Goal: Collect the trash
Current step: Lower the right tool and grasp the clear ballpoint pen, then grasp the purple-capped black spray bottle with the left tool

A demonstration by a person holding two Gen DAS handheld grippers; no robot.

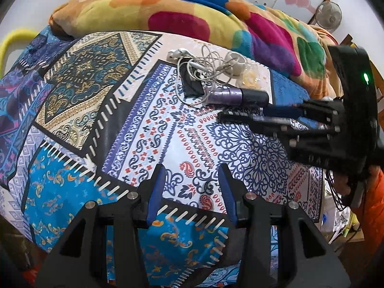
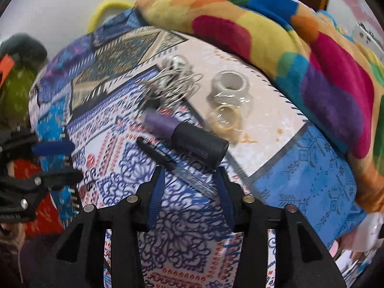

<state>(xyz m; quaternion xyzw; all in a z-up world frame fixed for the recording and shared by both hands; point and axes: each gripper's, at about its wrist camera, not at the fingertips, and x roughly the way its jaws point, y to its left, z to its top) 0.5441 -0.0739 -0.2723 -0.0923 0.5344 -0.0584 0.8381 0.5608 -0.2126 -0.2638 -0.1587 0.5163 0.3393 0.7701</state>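
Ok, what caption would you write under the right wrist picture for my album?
Open right gripper over a patterned bedsheet, above a pen beside a purple-and-black tube.

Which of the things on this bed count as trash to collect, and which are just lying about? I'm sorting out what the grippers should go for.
Likely trash, judging by looks:
- pen, nearest the right gripper
- purple-and-black tube
- white tape roll
- clear tape roll

Just lying about:
- tangled earphones
- colourful blanket
- patterned bedsheet
- small fan
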